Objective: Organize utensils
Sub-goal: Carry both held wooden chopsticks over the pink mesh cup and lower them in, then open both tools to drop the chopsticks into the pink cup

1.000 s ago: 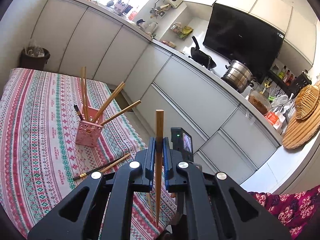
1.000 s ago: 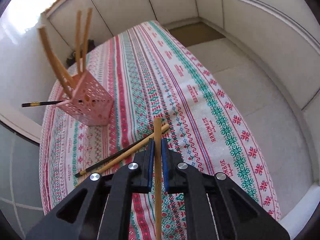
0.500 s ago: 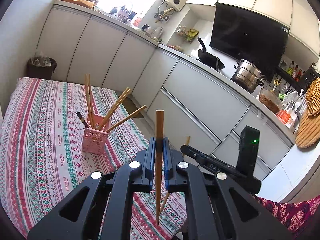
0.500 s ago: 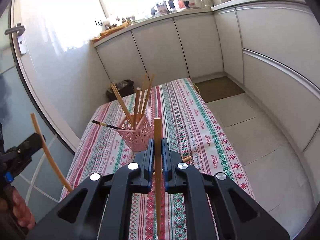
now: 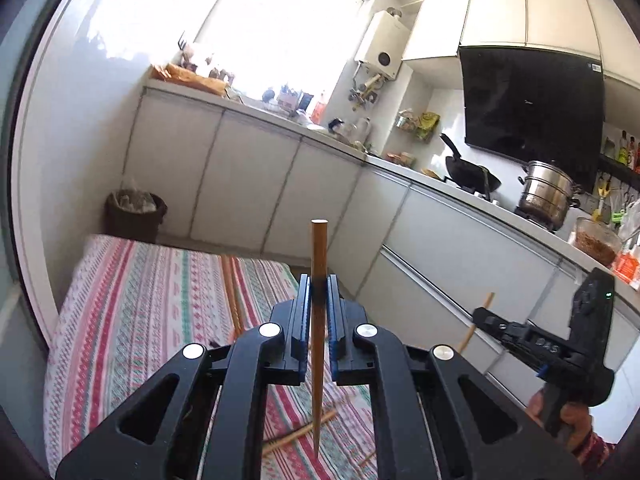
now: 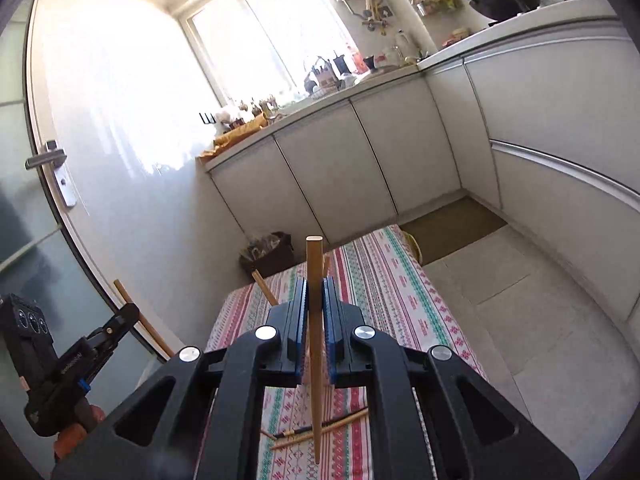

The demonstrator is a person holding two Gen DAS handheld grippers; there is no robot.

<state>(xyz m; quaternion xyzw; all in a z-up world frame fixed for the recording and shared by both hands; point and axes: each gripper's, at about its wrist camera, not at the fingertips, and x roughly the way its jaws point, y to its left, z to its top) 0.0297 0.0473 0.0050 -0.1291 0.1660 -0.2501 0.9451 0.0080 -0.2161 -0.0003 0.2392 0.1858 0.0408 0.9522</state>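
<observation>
My left gripper [image 5: 319, 286] is shut on a dark wooden chopstick [image 5: 319, 248] that stands upright between its pads, above the patterned tablecloth [image 5: 132, 280]. My right gripper [image 6: 315, 288] is shut on a lighter wooden chopstick [image 6: 314, 264], also upright. Each gripper shows in the other's view: the right one [image 5: 478, 314] at the right, the left one [image 6: 134, 310] at the left, each with its chopstick. Loose chopsticks [image 6: 340, 426] lie on the cloth below. The pink holder is hidden behind the grippers; only chopstick ends [image 5: 230, 280] stick up.
White kitchen cabinets [image 5: 248, 184] line the far wall and the right side. A dark bin [image 5: 136, 216] stands past the table's far end. A wok [image 5: 472, 170] and a steel pot [image 5: 546, 194] sit on the counter. A glass door [image 6: 36, 220] is at left.
Both grippers have risen and tilted up, each still holding its chopstick. The pink holder, visible before, has dropped out of sight behind the grippers.
</observation>
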